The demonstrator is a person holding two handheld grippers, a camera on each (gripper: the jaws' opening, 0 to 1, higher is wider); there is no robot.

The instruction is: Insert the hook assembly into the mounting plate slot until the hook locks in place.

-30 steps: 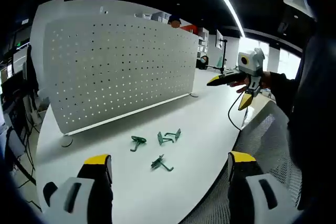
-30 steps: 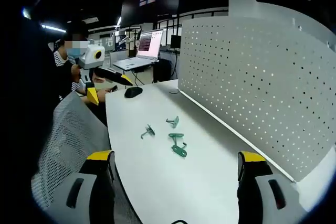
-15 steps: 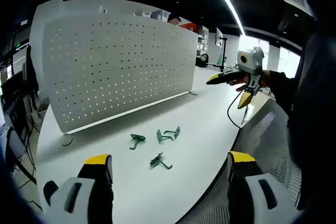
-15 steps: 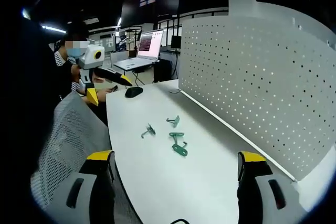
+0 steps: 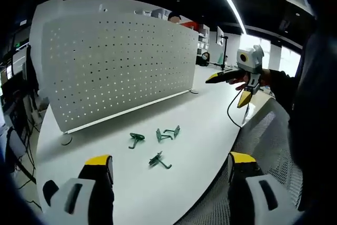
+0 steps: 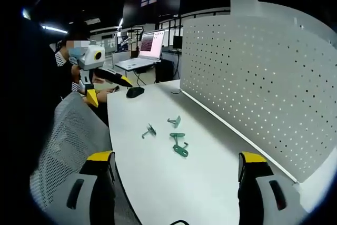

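Observation:
A white perforated mounting plate (image 5: 116, 67) stands upright along the far side of the white table (image 5: 200, 130); it also shows as the plate (image 6: 253, 77). Three green hook pieces lie loose on the table: one hook (image 5: 136, 139), a second hook (image 5: 167, 134) and a third hook (image 5: 159, 160); from the other side they are hook (image 6: 179, 144), hook (image 6: 174, 121) and hook (image 6: 149, 130). My left gripper (image 5: 169, 159) is open and empty, held back from the hooks. My right gripper (image 6: 176, 157) is open and empty too. Each gripper appears in the air in the other's view, right gripper (image 5: 229, 89) and left gripper (image 6: 109, 90).
A mesh chair back (image 6: 68, 135) sits close against the table's near edge, also seen as chair back (image 5: 263, 135). A laptop (image 6: 150, 46) and a black mouse (image 6: 134, 92) lie at the table's far end. A person's hand (image 5: 266, 80) holds the right gripper.
Both views have drifted only slightly. The hooks lie where they were, and both grippers stay open.

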